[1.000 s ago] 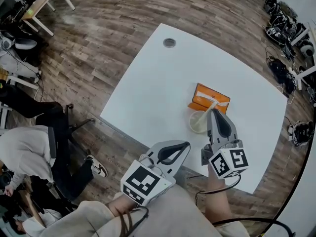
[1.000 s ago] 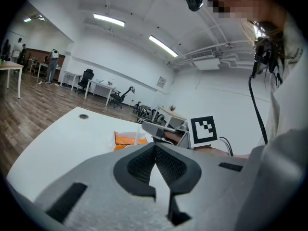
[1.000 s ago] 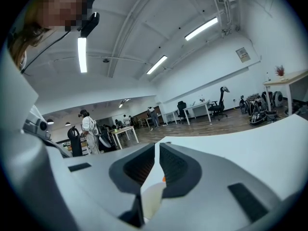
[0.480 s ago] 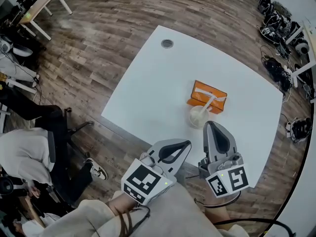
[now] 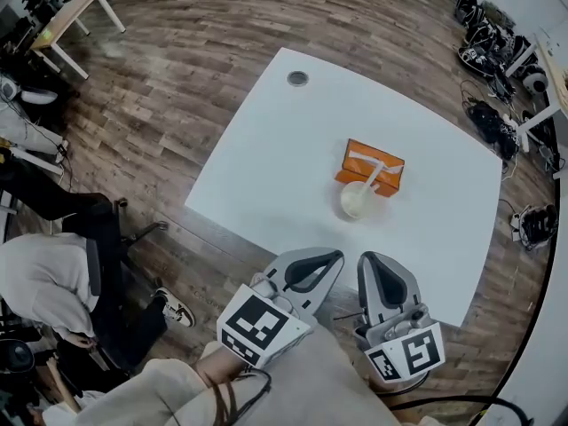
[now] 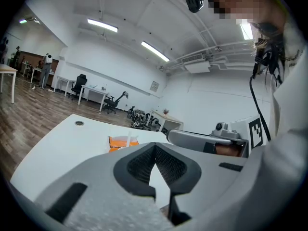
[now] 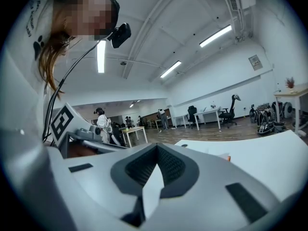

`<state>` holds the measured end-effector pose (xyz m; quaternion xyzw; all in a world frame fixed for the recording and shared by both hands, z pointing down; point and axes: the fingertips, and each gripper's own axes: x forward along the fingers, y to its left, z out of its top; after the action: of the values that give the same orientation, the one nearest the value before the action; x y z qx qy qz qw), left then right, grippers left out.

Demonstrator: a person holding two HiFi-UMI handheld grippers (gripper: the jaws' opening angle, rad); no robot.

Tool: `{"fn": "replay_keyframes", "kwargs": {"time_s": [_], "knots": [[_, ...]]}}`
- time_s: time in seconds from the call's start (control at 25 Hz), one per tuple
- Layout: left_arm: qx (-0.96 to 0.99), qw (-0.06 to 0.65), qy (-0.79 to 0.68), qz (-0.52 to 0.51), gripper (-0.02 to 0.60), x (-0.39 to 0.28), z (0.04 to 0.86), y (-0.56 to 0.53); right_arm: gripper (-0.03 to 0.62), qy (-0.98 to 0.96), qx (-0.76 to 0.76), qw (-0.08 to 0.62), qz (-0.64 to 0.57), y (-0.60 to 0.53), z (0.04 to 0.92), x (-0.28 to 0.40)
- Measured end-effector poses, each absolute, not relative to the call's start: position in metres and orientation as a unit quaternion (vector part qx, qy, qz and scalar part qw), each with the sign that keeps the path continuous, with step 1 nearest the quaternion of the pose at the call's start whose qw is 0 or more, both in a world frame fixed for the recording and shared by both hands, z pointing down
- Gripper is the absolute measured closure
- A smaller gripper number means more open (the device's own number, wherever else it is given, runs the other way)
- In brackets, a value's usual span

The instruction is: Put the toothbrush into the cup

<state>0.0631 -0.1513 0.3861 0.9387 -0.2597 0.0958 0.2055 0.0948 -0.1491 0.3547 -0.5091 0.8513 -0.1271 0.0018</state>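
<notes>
**Entry: toothbrush (image 5: 374, 176) standing in cup (image 5: 353, 202), two closed grippers nearby**

1. counter (image 5: 266, 167): white top, seen steeply from above, standing on a wood-plank floor (image 5: 195, 34). A round grey grommet (image 5: 297, 78) is set near its far corner.

2. cup: pale, round, upright on the counter, right of the middle. It stands just in front of the orange box (image 5: 390, 171); whether the two touch cannot be told.

3. toothbrush: white, its lower end inside the cup, tilted so that its upper end leans over the orange box. In the left gripper view it shows as a thin white stick against the box.

4. orange box: flat, with a white patch on top, lying on the counter on the far side of the cup.

5. left gripper (image 5: 330, 259): held at the near edge of the counter, well apart from the cup. In its own view the jaws meet at the tips, with nothing between them.

6. right gripper (image 5: 373, 261): just beside the left gripper, pointing toward the cup but well short of it. Its jaws are likewise closed tip to tip and hold nothing.

7. Surroundings: a person (image 5: 44, 273) in a pale top at the left; a wooden table (image 5: 75, 7) at far left; cables and gear (image 5: 501, 51) on the floor at far right.
</notes>
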Motion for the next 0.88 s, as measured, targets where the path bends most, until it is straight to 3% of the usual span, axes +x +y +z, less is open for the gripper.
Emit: {"fn": "replay_keyframes", "kwargs": {"time_s": [0.88], "knots": [[0.945, 0.191, -0.252, 0.082, 0.574, 0.054, 0.38, -0.119, 0.577, 0.86, -0.493, 0.0, -0.128, -0.11, 0.354, 0.072]]}}
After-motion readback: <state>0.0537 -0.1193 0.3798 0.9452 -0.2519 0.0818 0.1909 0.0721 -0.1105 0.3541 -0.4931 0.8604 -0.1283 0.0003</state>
